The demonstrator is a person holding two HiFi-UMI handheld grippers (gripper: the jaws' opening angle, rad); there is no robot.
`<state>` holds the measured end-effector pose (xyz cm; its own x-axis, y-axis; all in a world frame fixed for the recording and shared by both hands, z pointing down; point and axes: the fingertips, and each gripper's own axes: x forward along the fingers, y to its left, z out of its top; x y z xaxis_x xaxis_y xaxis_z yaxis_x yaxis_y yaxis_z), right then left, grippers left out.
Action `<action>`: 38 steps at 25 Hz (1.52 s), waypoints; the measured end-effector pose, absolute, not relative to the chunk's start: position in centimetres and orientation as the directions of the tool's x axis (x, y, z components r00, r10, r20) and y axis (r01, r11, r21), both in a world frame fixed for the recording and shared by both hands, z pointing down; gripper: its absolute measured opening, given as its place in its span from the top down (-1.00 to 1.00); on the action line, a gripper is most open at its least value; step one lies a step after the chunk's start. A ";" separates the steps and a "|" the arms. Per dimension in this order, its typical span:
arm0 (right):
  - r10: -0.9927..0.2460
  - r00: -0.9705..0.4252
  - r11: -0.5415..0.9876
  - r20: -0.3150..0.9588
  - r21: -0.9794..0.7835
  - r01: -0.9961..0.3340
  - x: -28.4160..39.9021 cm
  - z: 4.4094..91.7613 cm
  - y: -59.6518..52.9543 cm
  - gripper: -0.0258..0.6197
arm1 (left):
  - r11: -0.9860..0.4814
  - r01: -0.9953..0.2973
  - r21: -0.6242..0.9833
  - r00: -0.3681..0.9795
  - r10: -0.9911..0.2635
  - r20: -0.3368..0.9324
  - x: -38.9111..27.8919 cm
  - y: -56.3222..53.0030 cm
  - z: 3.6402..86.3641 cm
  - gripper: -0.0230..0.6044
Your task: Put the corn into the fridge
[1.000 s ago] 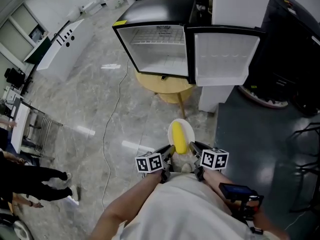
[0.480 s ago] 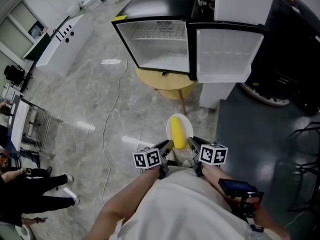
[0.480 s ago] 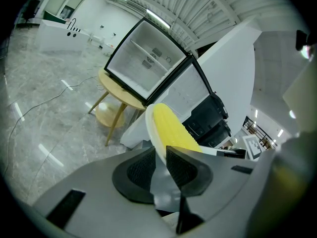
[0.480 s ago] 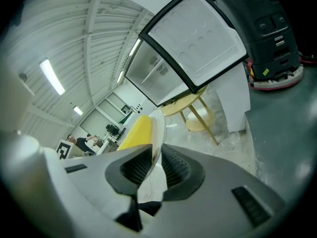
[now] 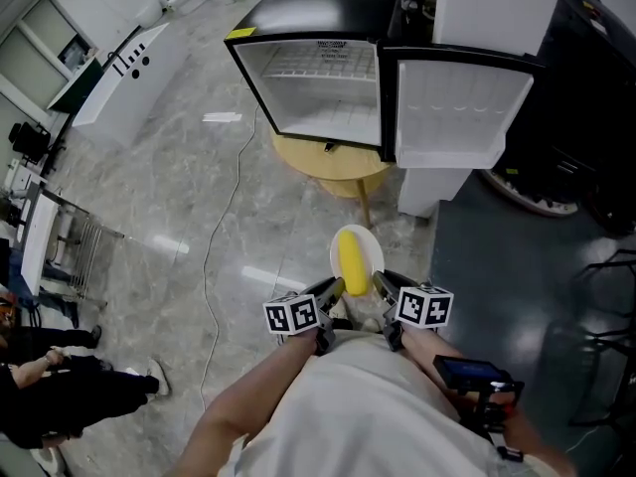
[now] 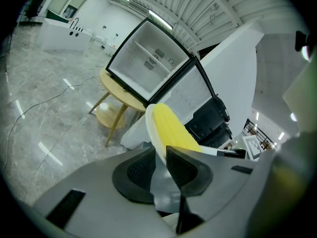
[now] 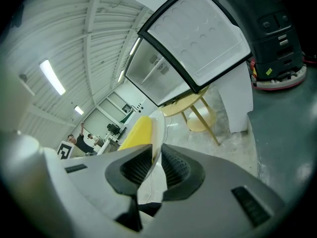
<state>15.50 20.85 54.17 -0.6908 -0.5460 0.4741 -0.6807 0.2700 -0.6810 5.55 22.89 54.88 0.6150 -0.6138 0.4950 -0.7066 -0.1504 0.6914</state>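
Grey marbled floor [image 5: 189, 197] is spread through the room, and a thin cable [image 5: 221, 229] is laid across it. Well ahead, a small black fridge [image 5: 298, 28] is set on a round yellow bench [image 5: 333, 175]. Its door [image 5: 462, 107] is swung fully open to the right, so that the white interior and its wire shelf are exposed.

Between the person and the fridge a white plate [image 5: 373, 254] is held out low over the floor. The corn [image 5: 352, 262], a single yellow cob, is laid lengthwise on it and pointed towards the fridge. The plate is gripped from both sides. The left claw [image 5: 334, 290] is closed narrowly on the near left rim, and the right claw [image 5: 382, 286] is closed likewise on the near right rim. In each gripper view the thin rim is seen pinched between the ribbed pads.

The step in hand is judged to be the carry: the corn is well apart from the fridge and not yet inside it. For the next move, the plate should be kept level so that the cob is not rolled off. Both grips should be kept firm and moved as one, and the load raised to the height of the opening. It should then be passed in clear of the open door and set down inside before either grip is loosened.
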 end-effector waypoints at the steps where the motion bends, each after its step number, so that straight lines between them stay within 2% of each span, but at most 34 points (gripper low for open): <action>1: -0.543 -0.693 0.272 0.473 -0.682 -0.679 15.5 54.2 20.7 0.73 | -0.147 -0.707 0.692 0.613 -0.615 0.496 5.5 22.8 54.9 0.70; 38: -0.524 -0.721 0.286 0.454 -0.703 -0.651 11.0 54.9 10.5 0.73 | -0.116 -0.702 0.703 0.598 -0.632 0.493 1.2 12.9 55.9 0.70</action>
